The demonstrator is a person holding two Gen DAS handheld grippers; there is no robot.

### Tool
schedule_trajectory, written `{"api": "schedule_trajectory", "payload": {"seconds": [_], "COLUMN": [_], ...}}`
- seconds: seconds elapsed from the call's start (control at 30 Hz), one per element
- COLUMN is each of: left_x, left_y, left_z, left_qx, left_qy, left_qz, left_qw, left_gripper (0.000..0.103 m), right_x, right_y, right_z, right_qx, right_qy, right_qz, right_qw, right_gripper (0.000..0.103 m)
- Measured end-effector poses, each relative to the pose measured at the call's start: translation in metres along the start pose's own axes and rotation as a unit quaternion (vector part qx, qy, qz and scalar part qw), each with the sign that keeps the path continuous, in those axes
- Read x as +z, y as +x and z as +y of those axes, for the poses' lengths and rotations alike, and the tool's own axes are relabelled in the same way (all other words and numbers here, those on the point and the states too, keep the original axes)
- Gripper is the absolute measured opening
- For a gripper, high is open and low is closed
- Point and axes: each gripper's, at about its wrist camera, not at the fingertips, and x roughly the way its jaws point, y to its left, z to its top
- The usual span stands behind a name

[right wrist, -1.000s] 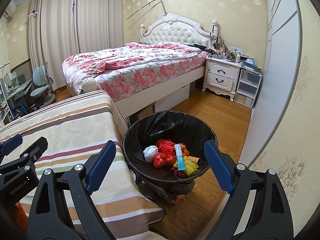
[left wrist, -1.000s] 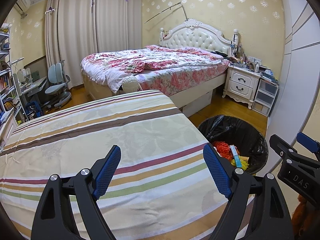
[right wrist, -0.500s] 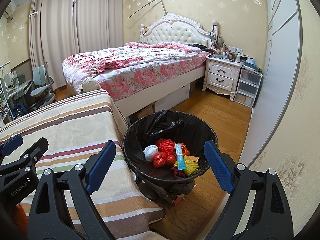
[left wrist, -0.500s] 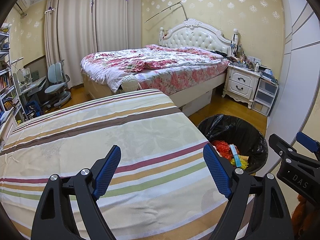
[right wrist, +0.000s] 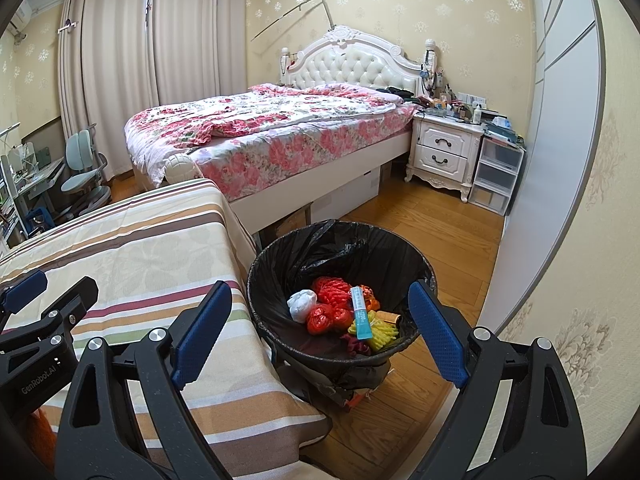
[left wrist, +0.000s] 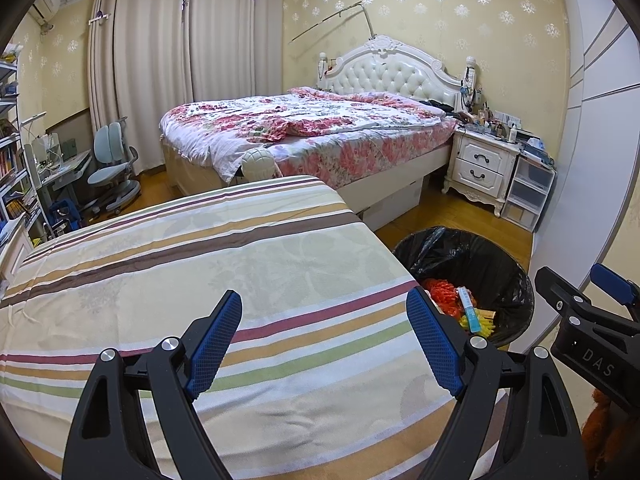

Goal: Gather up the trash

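Two empty claws by the trash bin

The left gripper [left wrist: 324,340] and the right gripper [right wrist: 320,330] are wide apart, holding nothing. Trash [right wrist: 344,312] sits in the black bin [right wrist: 280,264].

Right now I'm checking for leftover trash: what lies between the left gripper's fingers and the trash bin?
Only bare striped bedsheet, right up to the bed's edge beside the trash bin. The left wrist view shows this; the left gripper is open and empty.

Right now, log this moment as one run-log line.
left claw: open, empty, over striped cloth | right claw: open, empty, above trash bin | bin: holds trash | stage: no trash seen on cloth
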Motion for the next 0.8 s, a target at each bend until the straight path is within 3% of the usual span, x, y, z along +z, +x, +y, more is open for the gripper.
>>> {"api": "schedule_trajectory", "payload": {"seconds": [0.8], "left_x": [-0.0047], "left_y": [-0.0031], "left_z": [-0.0072], "left_qx": [0.005], "left_qy": [0.000], "left_qz": [-0.009], "left_qw": [0.9999], "left_gripper": [0.082], "right_x": [0.0001], "right_y": [0.0006], "right_z": [0.0002], "right_qx": [0.000], "right_qy": [0.000], "right_qz": [0.000], "right_qw": [1.000], "right_gripper": [0.088]}}
